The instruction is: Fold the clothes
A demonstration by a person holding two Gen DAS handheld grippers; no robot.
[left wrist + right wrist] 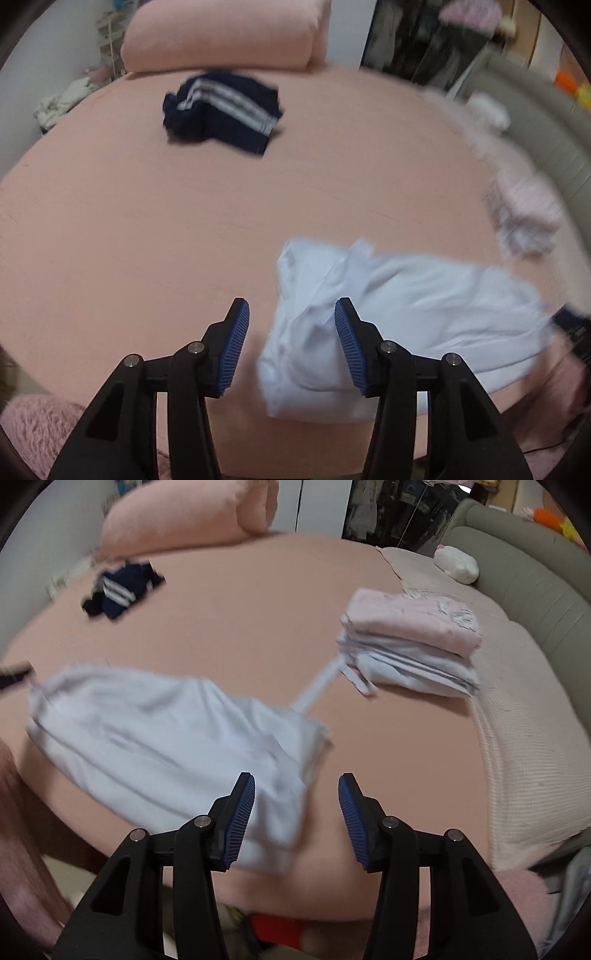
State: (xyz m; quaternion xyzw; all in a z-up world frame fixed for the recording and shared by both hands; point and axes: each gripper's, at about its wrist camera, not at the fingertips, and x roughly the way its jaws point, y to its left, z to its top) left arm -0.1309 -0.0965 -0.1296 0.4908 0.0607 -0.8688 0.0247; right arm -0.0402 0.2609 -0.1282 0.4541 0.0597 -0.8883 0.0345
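— Starting at the jaws: left gripper (291,341) standing roughly half open, nothing pinched, blue pads clear of cloth. Right gripper (296,818) likewise parted and empty.

— Holding anything at all?

— No. Just beyond both, lower middle of each frame: pale blue garment (388,325) lying loose and rumpled on the pink bed (147,240), partly between the jaws in view but ungripped. Looks only roughly doubled, so probably mid-fold.

— And further out?

— Centre right in the right wrist view: folded stack (410,642), pink piece on top of pale blue ones. Done, by the look. Upper left: navy striped shorts (118,589), crumpled, untouched, well apart from the stack. Pink rolled quilt (225,33) behind.

— Left to do?

— Likely finishing the pale blue piece, then the shorts.
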